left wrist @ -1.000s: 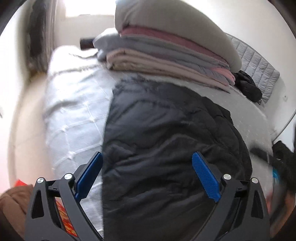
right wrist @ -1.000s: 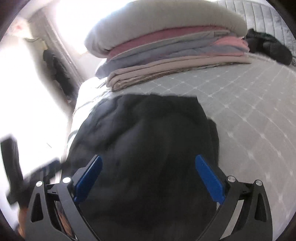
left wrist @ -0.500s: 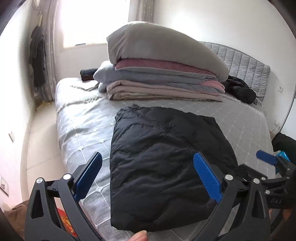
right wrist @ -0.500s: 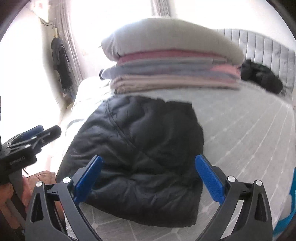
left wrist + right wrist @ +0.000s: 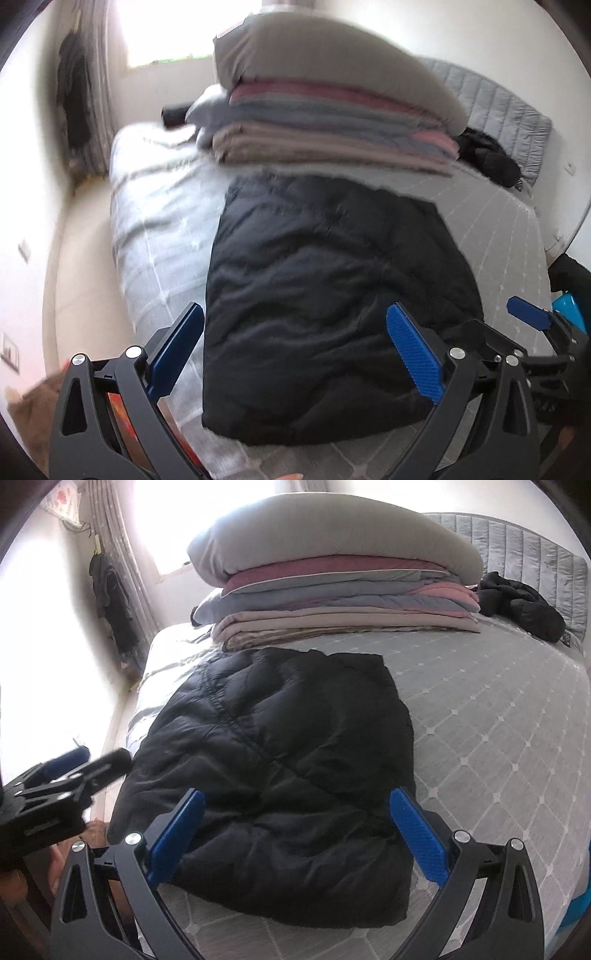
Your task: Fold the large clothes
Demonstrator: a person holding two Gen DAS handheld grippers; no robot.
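Note:
A black puffer jacket (image 5: 325, 288) lies folded into a rough rectangle on the grey quilted bed (image 5: 159, 229); it also shows in the right wrist view (image 5: 280, 760). My left gripper (image 5: 295, 354) is open and empty, held above the jacket's near edge. My right gripper (image 5: 295, 834) is open and empty above the jacket's near edge too. The right gripper shows at the right of the left wrist view (image 5: 532, 332). The left gripper shows at the left of the right wrist view (image 5: 66, 775).
A stack of folded blankets with a grey pillow on top (image 5: 332, 583) sits at the far side of the bed (image 5: 517, 720). Another dark garment (image 5: 521, 605) lies by the headboard. The floor (image 5: 81, 258) runs along the bed's left side.
Both grippers have pulled back and up from the jacket, then the left one tipped down again. The jacket stays folded on the bed. Both grippers stayed open.

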